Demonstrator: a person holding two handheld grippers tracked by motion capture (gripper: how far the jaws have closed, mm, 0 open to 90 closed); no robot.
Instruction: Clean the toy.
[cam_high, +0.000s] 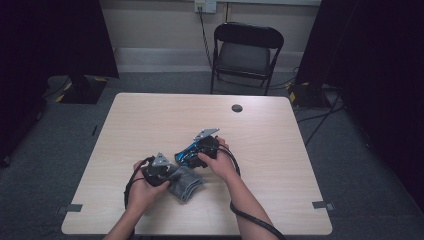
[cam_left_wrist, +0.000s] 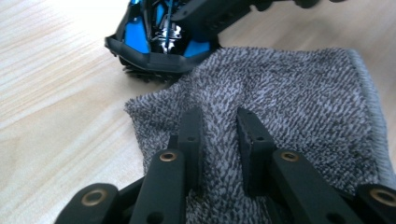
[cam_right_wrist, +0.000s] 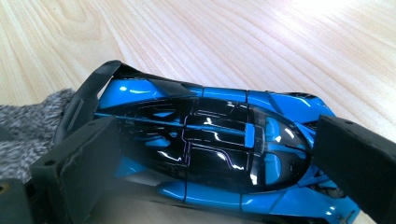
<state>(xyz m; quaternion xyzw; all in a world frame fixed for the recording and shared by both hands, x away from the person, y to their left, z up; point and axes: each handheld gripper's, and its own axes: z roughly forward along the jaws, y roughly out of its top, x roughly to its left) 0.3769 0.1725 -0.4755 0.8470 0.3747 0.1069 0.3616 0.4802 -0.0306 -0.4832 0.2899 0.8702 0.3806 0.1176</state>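
Closest in the left gripper view, two black jaws stand nearly together, pinching a ridge of the grey knitted cloth (cam_left_wrist: 289, 102), which lies flat on the wooden table (cam_left_wrist: 51, 93). The left gripper (cam_left_wrist: 218, 135) thus holds the cloth at the end nearest itself; the far end touches the tail of the blue toy car (cam_left_wrist: 154, 42).

In the right gripper view, the right gripper (cam_right_wrist: 205, 154) has its jaws spread wide around the car (cam_right_wrist: 210, 149), one pad on each side of the body. They seem to press on it, so I judge the car held and steadied.

From above, both hands sit close together near the table's front edge, the cloth (cam_high: 186, 182) just ahead of the left gripper (cam_high: 167, 175).

The step in hand looks like bringing cloth to car, for wiping or wrapping. The next move calls for drawing the pinched cloth forward over the tail while the right keeps the car fixed.
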